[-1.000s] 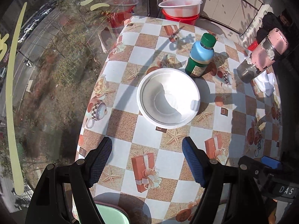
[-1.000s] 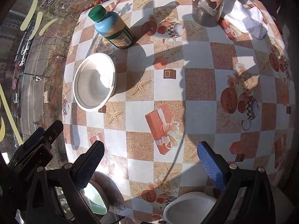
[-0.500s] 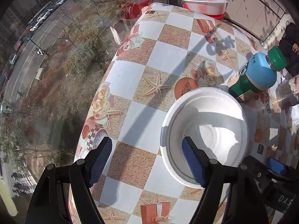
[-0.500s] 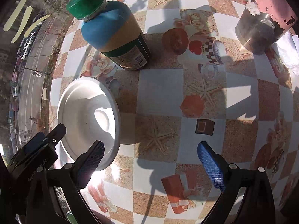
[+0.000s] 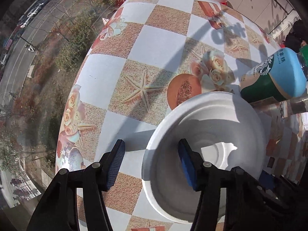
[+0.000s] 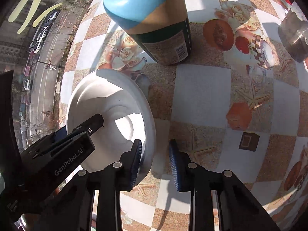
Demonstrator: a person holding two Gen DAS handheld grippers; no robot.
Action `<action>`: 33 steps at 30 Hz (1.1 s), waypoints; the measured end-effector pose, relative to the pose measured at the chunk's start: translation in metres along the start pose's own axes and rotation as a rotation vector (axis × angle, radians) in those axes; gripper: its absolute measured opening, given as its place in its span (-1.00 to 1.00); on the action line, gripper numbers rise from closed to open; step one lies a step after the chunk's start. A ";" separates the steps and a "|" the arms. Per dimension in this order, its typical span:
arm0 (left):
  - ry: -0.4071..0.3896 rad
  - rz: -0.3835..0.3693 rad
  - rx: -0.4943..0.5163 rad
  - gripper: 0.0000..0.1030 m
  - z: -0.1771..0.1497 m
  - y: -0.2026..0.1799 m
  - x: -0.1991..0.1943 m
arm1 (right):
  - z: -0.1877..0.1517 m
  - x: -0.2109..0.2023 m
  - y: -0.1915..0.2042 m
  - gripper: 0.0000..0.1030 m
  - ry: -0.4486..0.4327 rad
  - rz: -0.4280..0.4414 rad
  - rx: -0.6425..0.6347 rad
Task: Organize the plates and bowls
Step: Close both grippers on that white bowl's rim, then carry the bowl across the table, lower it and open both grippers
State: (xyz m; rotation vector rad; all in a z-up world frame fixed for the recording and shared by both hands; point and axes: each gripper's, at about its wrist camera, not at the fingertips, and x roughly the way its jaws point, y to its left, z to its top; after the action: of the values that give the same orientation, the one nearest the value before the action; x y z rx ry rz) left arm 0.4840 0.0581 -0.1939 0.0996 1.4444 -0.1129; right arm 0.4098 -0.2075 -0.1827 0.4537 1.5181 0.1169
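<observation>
A: Starting from the left, what is the left gripper (image 5: 151,162) doing?

B: Its fingers (image 5: 186,163) are spread, one outside and one inside the shallow white round bowl (image 5: 207,134), so the near-left rim lies between them. They are not yet pinching it. I judge this placement is to take the thin rim, because the bowl is too wide to take whole.

A: And where is the bowl?

B: It stands on the worktop (image 5: 107,71), which has a cover of white and sandy squares with starfish and roses. It is near the left edge, just beside a blue and green drink bottle with a tan band (image 6: 152,19).

A: Then the right gripper (image 6: 154,161)?

B: Its fingers are also apart, but narrower. The left one is inside the bowl and the right one outside, so the wall on that side is between them. I cannot tell if the pads already touch it.

A: Why both on one bowl?

B: Probably to lift it level from two sides. Farther right, a dented metal cup (image 6: 294,36) stands well apart.
</observation>
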 end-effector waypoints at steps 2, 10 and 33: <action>0.035 -0.038 0.046 -0.23 -0.004 -0.008 0.000 | -0.004 -0.001 0.004 -0.67 0.006 0.001 -0.013; 0.051 -0.024 0.146 -0.27 -0.062 -0.030 -0.012 | -0.068 -0.001 -0.006 -0.66 0.099 -0.038 -0.046; 0.116 -0.083 0.178 -0.24 -0.267 -0.027 -0.078 | -0.246 -0.049 0.021 -0.65 0.140 -0.174 -0.150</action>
State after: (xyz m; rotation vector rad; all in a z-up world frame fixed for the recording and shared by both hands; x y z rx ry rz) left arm 0.2079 0.0688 -0.1494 0.1948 1.5531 -0.3077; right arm 0.1711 -0.1527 -0.1263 0.1963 1.6658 0.1271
